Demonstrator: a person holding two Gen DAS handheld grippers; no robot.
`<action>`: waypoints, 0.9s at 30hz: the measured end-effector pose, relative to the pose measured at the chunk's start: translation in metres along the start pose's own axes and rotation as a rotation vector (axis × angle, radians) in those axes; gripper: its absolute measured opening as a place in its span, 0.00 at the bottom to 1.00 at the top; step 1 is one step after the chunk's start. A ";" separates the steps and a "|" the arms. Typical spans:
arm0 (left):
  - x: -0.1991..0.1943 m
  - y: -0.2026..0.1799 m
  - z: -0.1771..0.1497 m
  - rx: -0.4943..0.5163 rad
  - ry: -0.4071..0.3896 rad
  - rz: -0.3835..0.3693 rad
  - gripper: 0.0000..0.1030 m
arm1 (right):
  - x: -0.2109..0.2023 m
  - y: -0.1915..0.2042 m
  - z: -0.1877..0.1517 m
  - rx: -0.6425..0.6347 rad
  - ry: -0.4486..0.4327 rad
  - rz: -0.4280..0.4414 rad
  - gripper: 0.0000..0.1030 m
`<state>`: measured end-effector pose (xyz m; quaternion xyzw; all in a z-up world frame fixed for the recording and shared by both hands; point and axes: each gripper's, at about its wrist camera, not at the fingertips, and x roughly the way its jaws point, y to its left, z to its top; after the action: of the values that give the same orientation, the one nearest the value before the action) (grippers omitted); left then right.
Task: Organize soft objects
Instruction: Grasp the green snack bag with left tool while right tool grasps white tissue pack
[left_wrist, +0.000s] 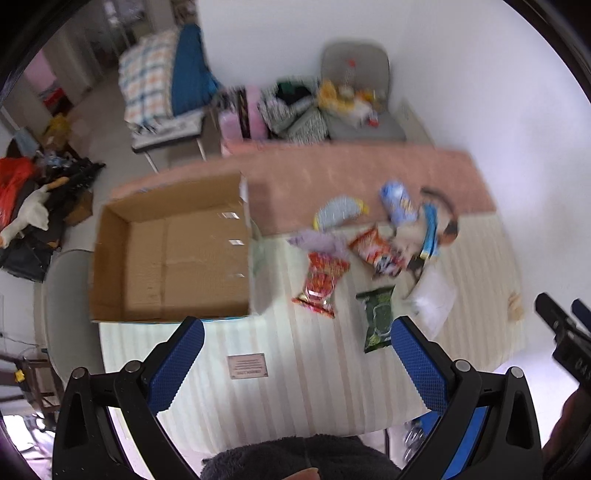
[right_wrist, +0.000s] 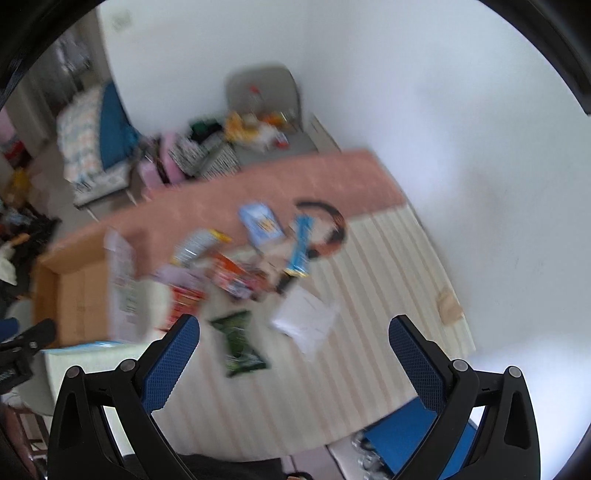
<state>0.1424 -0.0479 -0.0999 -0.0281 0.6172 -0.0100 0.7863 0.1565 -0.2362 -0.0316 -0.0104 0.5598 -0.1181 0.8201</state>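
Note:
An open, empty cardboard box (left_wrist: 170, 254) stands on the left of the table; it also shows in the right wrist view (right_wrist: 74, 295). Several soft snack packets lie to its right: a green packet (left_wrist: 378, 317) (right_wrist: 240, 338), a red packet (left_wrist: 323, 282), an orange-red packet (left_wrist: 375, 251) (right_wrist: 236, 277), a blue pouch (left_wrist: 397, 201) (right_wrist: 262, 223), a silver-yellow packet (left_wrist: 340, 212) (right_wrist: 199, 245) and a white bag (left_wrist: 434, 295) (right_wrist: 304, 319). My left gripper (left_wrist: 297, 332) is open and empty, high above the table's near edge. My right gripper (right_wrist: 293, 332) is open and empty, also high above the table.
The table carries a cream striped cloth (left_wrist: 295, 387) and a pink cloth (left_wrist: 351, 173) at the back. A grey chair (left_wrist: 358, 88) with clutter stands behind. Bedding (left_wrist: 155, 77) and a pile of clothes (left_wrist: 29, 206) lie at the left. A blue stool (right_wrist: 413, 428) stands below.

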 end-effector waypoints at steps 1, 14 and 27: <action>0.023 -0.006 0.006 0.015 0.031 0.001 1.00 | 0.025 -0.006 0.003 -0.010 0.044 -0.018 1.00; 0.216 -0.065 0.003 -0.097 0.462 -0.208 0.94 | 0.302 -0.051 -0.010 0.236 0.496 0.070 1.00; 0.284 -0.126 -0.019 -0.044 0.582 -0.182 0.94 | 0.352 -0.063 -0.034 0.273 0.633 0.227 0.99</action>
<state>0.1943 -0.1884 -0.3729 -0.0964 0.8114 -0.0745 0.5717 0.2354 -0.3661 -0.3574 0.1984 0.7626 -0.0971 0.6080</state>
